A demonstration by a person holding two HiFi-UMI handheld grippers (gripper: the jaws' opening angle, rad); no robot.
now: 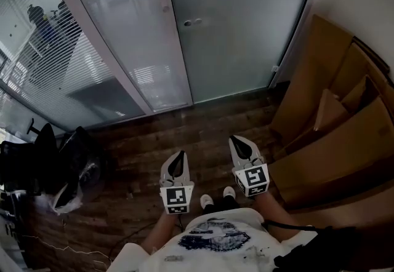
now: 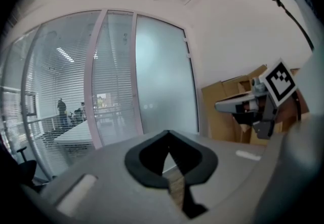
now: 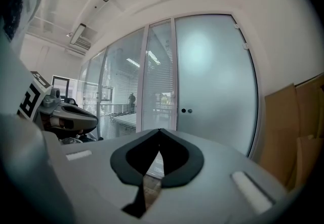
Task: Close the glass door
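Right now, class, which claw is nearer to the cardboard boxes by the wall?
Right. The right claw hangs just beside the cardboard boxes, apart from them; the left claw is further off, on the right claw's other side.

No legible text, brand or number. Square black-white coded markers (image 1: pixel 177 199) on left gripper (image 1: pixel 180 155), right gripper (image 1: pixel 237 140) cubes: pattern only. Shirt print (image 1: pixel 214 235) unreadable.

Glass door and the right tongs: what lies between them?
Only bare wooden floor, from the right tongs to the glass door; the head view shows it.
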